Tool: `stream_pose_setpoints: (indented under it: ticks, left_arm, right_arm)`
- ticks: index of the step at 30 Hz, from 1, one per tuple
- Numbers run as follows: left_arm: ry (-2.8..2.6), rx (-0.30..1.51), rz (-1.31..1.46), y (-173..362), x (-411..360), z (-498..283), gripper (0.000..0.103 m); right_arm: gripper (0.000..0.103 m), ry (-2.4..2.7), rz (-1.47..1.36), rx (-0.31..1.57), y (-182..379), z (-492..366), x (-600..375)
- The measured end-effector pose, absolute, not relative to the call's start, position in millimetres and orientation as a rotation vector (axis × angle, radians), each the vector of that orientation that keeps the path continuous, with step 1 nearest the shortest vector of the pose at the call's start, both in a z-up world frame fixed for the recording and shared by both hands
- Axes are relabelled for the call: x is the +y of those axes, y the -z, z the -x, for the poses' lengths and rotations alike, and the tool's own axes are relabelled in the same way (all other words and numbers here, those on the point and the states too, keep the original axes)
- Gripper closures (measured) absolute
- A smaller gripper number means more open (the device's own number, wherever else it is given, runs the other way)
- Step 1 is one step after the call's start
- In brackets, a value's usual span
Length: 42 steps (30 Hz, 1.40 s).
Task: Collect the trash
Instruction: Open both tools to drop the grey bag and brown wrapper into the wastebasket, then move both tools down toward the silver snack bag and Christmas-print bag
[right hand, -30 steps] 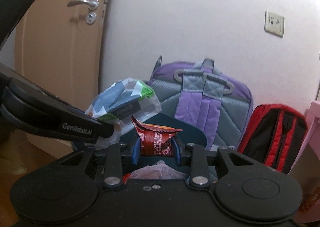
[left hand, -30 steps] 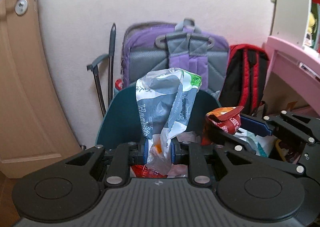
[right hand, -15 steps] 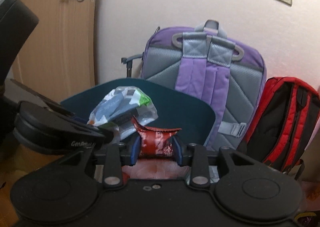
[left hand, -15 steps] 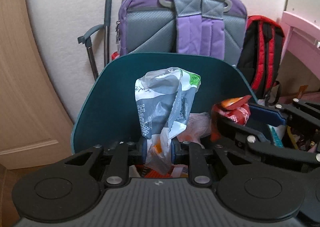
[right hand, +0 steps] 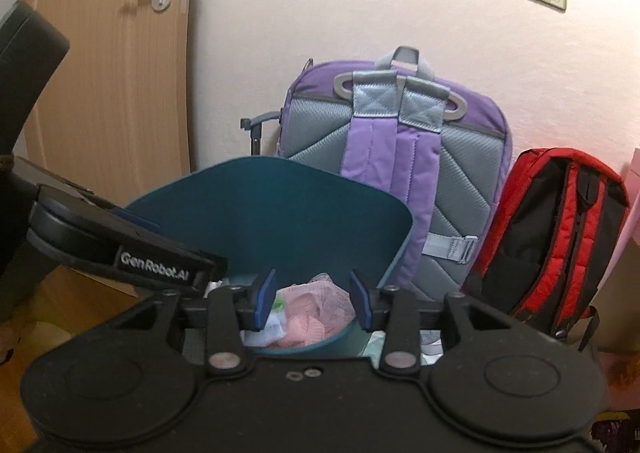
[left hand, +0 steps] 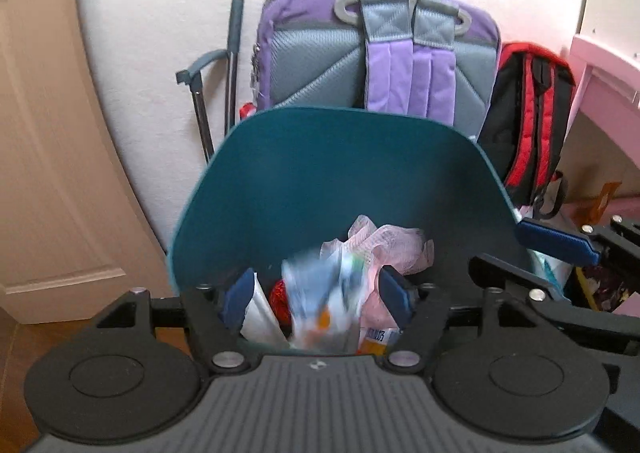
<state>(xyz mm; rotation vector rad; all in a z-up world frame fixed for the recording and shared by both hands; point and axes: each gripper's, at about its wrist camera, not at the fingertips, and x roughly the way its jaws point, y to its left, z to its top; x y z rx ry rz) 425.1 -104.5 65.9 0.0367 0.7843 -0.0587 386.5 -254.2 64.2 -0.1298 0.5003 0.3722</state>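
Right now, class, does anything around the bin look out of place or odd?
Nothing spilled. One oddity: the grey-white wrapper is a blur between the opening left gripper's pads, apparently dropping into the teal bin; the pads aren't pressing it.

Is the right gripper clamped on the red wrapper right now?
No. In the right wrist view the right gripper has its jaws apart and opening with no wrapper between them, only trash lying in the teal bin below.

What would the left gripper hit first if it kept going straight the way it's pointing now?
Most likely the blurred white-and-grey plastic wrapper between the opening jaws of the left gripper, loose over the trash in the teal bin. Beyond it lies crumpled pink plastic; depth is unclear.
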Motion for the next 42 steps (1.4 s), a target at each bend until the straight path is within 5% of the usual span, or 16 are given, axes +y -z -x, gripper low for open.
stream_pose_setpoints:
  ticks: [21, 25, 42]
  left_arm:
    - [0.079, 0.643, -0.002, -139, -94, -283, 0.033]
    - [0.094, 0.618, -0.006, -142, -89, -256, 0.025]
    - [0.124, 0.714, 0.057, -63, -24, -188, 0.01]
  right_arm:
    - [0.052, -0.458, 0.097, 0.41, -125, -262, -267]
    - [0.051, -0.485, 0.102, 0.408, -125, -243, -262]
    - [0.05, -0.642, 0.124, 0.555, -38, -213, -207]
